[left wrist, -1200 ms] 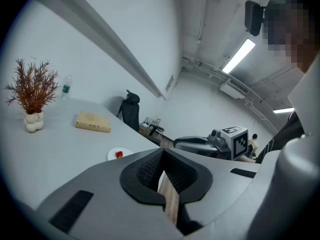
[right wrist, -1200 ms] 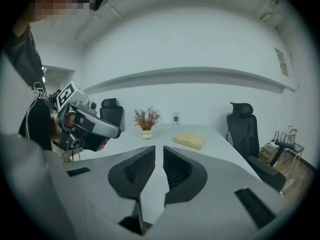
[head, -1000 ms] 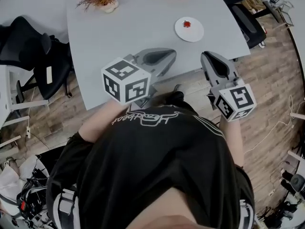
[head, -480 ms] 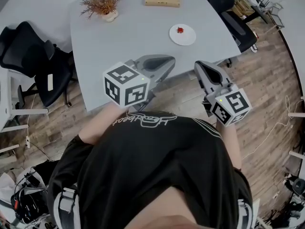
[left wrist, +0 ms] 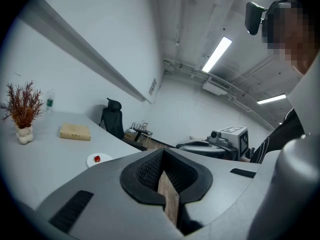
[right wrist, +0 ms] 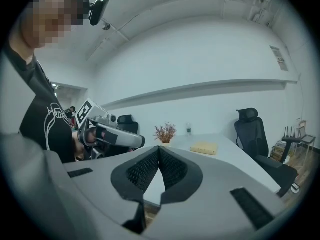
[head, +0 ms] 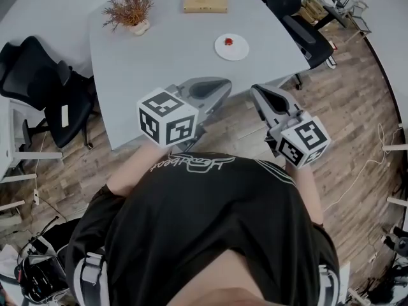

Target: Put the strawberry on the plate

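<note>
Held low in front of a person in a black printed T-shirt [head: 210,228], the grey left gripper [head: 220,88] and grey right gripper [head: 260,94] both have their jaws pressed together, pinching nothing. Well beyond them, on the pale grey table [head: 166,56], the small red strawberry [head: 230,42] lies on the round white plate [head: 238,52], so the task looks done. The berry is too small to make out in detail, and the right gripper view misses the plate.
</note>
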Demonstrator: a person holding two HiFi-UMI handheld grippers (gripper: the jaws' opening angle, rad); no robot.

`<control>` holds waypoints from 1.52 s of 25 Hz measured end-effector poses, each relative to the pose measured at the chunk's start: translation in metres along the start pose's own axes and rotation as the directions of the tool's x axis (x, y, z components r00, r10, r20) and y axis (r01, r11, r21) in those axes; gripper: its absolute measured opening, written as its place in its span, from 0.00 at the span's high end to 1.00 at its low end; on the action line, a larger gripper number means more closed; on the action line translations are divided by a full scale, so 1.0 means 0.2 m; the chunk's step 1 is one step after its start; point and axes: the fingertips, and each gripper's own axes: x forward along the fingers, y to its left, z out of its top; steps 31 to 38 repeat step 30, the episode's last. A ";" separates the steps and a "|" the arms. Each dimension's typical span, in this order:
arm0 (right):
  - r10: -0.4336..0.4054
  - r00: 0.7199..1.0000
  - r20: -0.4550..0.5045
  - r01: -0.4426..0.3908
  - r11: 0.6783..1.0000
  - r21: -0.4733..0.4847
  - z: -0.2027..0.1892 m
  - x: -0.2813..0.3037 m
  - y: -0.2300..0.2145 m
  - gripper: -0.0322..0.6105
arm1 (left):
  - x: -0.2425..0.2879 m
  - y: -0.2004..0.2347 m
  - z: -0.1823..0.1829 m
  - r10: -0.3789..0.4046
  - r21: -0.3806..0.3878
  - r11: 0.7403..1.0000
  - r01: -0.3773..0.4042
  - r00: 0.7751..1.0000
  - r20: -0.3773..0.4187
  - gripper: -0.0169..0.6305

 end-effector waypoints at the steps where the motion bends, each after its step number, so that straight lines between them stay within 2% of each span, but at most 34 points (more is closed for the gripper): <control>1: 0.000 1.000 0.000 0.000 1.000 -0.008 0.01 -0.01 0.00 0.94 | 0.00 -0.02 0.01 0.000 0.006 1.000 0.000 1.000 0.004 0.96; 9: 0.029 0.999 -0.021 -0.030 0.998 -0.059 0.03 -0.01 0.05 0.94 | 0.01 -0.06 0.05 0.004 0.016 1.000 -0.005 1.000 0.028 0.96; 38: -0.017 0.999 -0.047 0.014 0.999 -0.049 0.01 0.00 -0.11 0.94 | 0.12 0.02 0.05 -0.011 -0.004 1.000 0.011 1.000 0.004 0.96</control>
